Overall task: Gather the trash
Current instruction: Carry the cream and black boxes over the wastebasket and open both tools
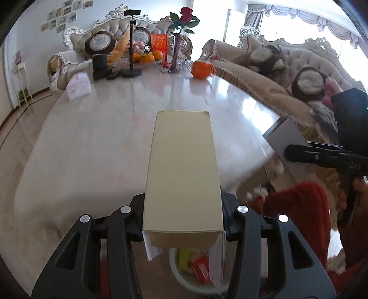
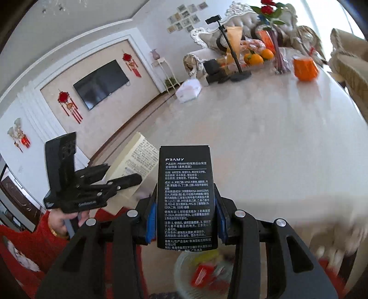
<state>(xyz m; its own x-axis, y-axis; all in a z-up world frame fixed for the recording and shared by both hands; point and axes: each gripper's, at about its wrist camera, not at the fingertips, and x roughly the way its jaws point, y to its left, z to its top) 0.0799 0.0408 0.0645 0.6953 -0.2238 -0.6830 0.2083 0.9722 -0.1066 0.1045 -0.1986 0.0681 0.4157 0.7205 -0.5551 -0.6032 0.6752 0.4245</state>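
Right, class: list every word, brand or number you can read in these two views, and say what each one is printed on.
"PRAMY": white brand name at the top of the black box held in the right claw.
Chinese small print below it: too small to quote reliably.
Cream box in the left claw: side print blurred in the right view, top blank.
Red card among the oranges: blurred.

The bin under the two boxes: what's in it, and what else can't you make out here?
- Bin: both views, blurred and mostly behind the cream box and black box; only yellow and red scraps show.
- Cream box print: right wrist view, too small to read.
- Right tongs: left wrist view, cut off by the edge.
- Wall photos: too small.
- Window: washed out by glare.
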